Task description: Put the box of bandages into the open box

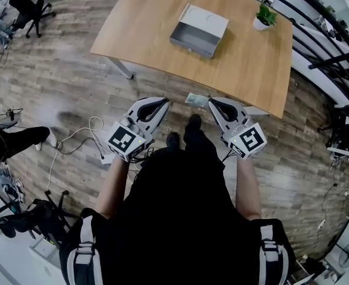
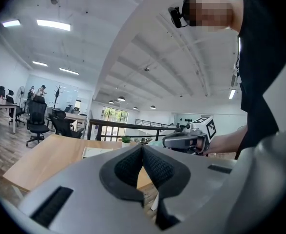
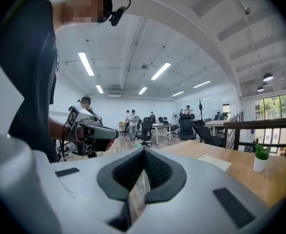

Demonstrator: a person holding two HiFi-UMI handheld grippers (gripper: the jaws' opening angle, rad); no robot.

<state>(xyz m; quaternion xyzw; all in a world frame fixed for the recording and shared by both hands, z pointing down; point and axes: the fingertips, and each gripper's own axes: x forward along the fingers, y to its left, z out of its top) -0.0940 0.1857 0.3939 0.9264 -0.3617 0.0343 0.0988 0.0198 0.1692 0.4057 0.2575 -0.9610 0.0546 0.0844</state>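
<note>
bandages gripped, not yet boxed
my right gripper (image 1: pixel 211 103) clamps the box of bandages (image 1: pixel 196 100); left gripper (image 1: pixel 164 103) clenched empty; open box (image 1: pixel 192 42) sits upper centre, unreached

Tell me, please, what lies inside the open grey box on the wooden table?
Only a pale bare floor shows inside the open grey box; its near wall hides the rest.

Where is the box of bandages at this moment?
The box of bandages is clamped in the right gripper, near the head view's centre, short of the near edge of the table, with the open box beyond.
</note>
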